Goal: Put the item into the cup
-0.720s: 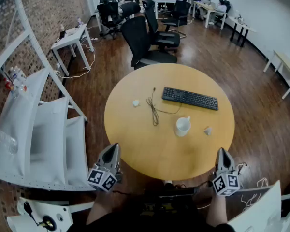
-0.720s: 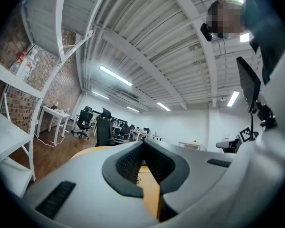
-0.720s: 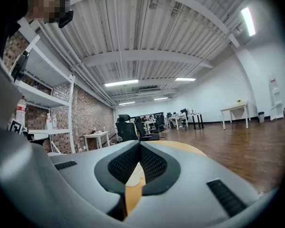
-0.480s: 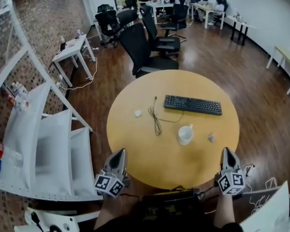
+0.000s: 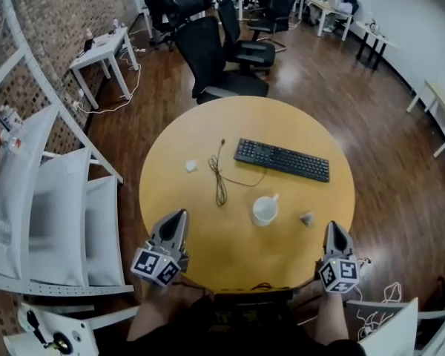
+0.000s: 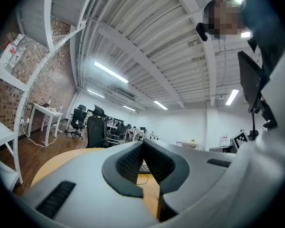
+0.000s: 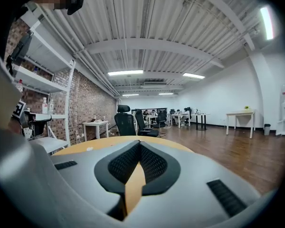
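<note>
A white cup (image 5: pixel 265 210) stands on the round wooden table (image 5: pixel 208 124), handle toward the keyboard. A small grey item (image 5: pixel 307 218) lies on the table just right of the cup. Another small white item (image 5: pixel 190 166) lies at the table's left side. My left gripper (image 5: pixel 176 219) hovers at the table's near left edge, shut, with nothing between its tips. My right gripper (image 5: pixel 335 228) sits at the near right edge, shut and empty, a short way in front of the grey item. In both gripper views the jaws meet at their tips (image 6: pixel 142 142) (image 7: pixel 139 142).
A black keyboard (image 5: pixel 282 159) lies behind the cup, and a thin cable (image 5: pixel 221 176) curls to its left. White shelving (image 5: pixel 52 199) stands at the left. Black office chairs (image 5: pixel 215 58) stand beyond the table.
The head view has shifted, so the table and cup sit a little further left in the picture. Both grippers stay at the near edge, shut.
</note>
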`<state>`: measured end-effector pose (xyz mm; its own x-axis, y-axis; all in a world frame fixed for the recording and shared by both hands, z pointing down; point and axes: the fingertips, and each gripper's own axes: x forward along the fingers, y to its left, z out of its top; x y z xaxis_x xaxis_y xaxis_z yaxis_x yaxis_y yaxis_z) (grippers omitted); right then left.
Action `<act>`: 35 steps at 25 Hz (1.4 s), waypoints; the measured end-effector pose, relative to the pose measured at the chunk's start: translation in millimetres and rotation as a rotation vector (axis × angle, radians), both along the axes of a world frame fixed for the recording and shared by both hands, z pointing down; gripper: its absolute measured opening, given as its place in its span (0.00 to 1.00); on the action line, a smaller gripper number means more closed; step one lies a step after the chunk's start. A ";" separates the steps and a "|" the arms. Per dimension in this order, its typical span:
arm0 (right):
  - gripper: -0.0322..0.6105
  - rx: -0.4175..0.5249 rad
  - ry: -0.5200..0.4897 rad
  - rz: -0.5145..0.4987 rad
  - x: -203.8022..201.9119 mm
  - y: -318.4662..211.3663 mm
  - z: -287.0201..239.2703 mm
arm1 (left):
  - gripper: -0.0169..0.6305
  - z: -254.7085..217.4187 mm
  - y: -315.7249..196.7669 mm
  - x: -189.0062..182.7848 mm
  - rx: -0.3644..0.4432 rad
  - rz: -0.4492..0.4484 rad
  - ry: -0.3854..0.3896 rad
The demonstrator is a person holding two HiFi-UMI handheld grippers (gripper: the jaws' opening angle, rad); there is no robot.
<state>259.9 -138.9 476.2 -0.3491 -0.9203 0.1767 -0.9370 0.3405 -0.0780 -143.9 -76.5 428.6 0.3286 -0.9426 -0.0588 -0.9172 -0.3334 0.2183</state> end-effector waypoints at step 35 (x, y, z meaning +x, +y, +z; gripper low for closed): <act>0.17 -0.446 0.125 -0.056 7.6 -82.4 182.2 | 0.02 119.4 -63.3 59.3 -0.361 0.069 0.019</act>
<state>267.6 -221.3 658.4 -0.3470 -0.7251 0.5948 -0.9296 0.3498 -0.1160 -84.6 -139.8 548.0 0.3940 -0.8794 0.2673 -0.8900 -0.2925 0.3499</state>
